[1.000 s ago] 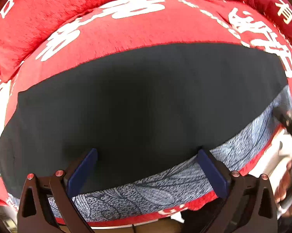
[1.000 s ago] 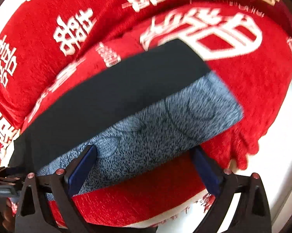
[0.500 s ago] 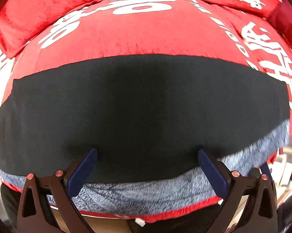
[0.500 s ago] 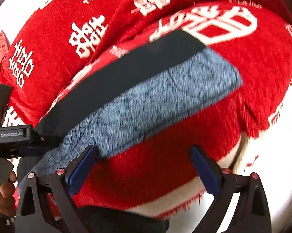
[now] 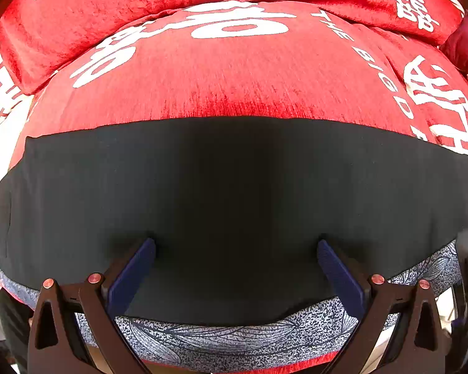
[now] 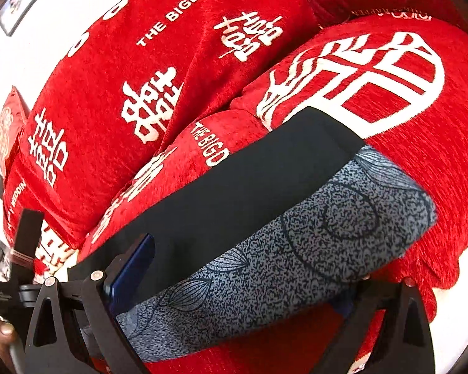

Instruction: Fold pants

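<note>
The pants (image 5: 234, 193) lie folded in a long flat band on a red sofa cover: a black layer on top, a grey leaf-patterned layer (image 5: 234, 339) showing along the near edge. My left gripper (image 5: 235, 249) is open, its blue pads over the black cloth near the front edge. In the right wrist view the pants (image 6: 234, 205) run diagonally, with the grey patterned layer (image 6: 296, 258) in front. My right gripper (image 6: 243, 268) is open; its left pad rests over the black cloth, and its right finger is hidden under the grey layer.
The red cover (image 5: 234, 71) with white characters spans the seat and the back cushions (image 6: 140, 71). The other hand-held gripper (image 6: 19, 268) and a hand show at the left of the right wrist view. The sofa's front edge lies just below the pants.
My left gripper has drawn back, so more red seat shows beyond the pants. My right gripper has swung and moved in, its right finger now under the grey layer.
</note>
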The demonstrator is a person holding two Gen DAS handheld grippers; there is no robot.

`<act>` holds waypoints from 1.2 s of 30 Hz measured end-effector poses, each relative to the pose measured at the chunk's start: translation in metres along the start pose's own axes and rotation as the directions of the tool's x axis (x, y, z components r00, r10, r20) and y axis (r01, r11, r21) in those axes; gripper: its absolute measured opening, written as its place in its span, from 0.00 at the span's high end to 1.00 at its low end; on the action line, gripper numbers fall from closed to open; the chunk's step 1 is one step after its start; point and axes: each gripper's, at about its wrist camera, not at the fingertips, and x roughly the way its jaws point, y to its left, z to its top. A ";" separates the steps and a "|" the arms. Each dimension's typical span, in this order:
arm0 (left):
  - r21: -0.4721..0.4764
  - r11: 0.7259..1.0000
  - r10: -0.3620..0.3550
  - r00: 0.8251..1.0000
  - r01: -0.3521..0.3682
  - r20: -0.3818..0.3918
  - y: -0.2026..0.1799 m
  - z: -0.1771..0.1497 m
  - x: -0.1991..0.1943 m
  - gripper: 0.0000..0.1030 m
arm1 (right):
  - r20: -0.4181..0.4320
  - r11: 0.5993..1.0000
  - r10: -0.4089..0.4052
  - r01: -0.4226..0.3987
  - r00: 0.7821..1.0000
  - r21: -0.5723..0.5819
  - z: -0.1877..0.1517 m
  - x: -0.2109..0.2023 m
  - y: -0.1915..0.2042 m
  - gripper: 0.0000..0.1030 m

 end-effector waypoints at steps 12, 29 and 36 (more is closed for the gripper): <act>0.004 1.000 -0.003 1.000 0.003 0.028 -0.001 -0.004 -0.002 0.00 | -0.013 0.998 -0.017 0.016 1.000 -0.062 0.007 0.026 0.008 0.07; -0.033 0.999 0.033 0.999 -0.032 0.042 0.020 0.006 -0.005 0.00 | 0.027 0.965 -0.131 0.134 0.991 -0.227 0.029 0.004 0.062 0.81; 0.026 0.998 0.053 0.995 -0.055 0.085 0.013 0.011 0.004 0.00 | 0.020 0.940 -0.211 0.209 0.977 -0.270 0.035 0.000 0.092 0.81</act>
